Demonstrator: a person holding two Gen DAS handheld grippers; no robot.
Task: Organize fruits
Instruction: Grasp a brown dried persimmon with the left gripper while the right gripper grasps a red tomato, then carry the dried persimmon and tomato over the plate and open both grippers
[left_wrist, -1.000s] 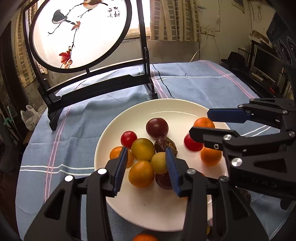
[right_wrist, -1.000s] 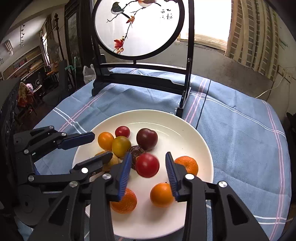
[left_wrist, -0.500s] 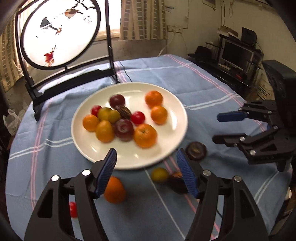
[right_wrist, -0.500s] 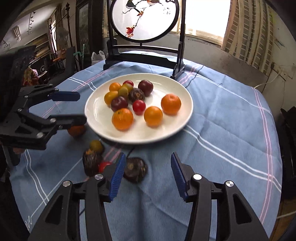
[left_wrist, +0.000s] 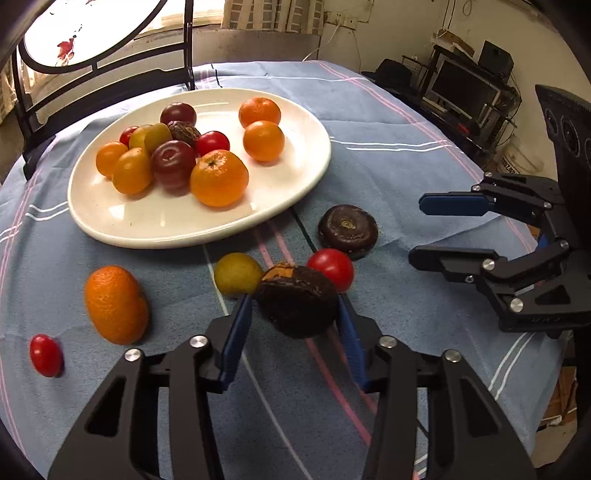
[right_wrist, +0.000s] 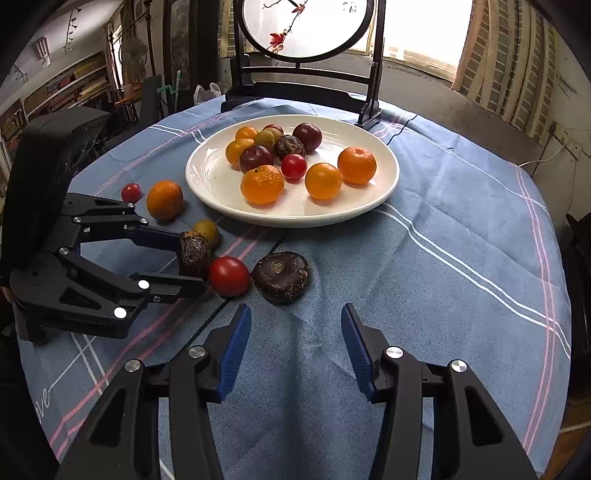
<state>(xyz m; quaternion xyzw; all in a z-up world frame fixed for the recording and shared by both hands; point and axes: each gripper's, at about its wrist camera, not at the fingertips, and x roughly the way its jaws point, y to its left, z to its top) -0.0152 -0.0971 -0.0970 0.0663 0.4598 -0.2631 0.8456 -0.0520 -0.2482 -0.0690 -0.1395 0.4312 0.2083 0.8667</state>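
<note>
Left gripper (left_wrist: 295, 314) jaws, just closing, clamp wrinkled dark fruit (left_wrist: 297, 301) near the white plate (left_wrist: 110, 218). Right gripper (right_wrist: 295, 332) jaws part open, empty, over blue cloth (right_wrist: 443, 258).

The round painted screen (left_wrist: 85, 33) is cut off by the top edge in both views. A wrinkled dark fruit (left_wrist: 297, 301) hides part of the yellow fruit (left_wrist: 236, 273) behind it, and the shelved books (right_wrist: 55, 92) are too small to read

1. Daylight poured in from the window (right_wrist: 417, 33) behind the round screen (right_wrist: 306, 26), and both were blown out white.
2. The plate (right_wrist: 369, 206) carried soft glare, and short shadows fell under the fruit.
3. Focus was sharp; the edges bowed and went dark.
</note>
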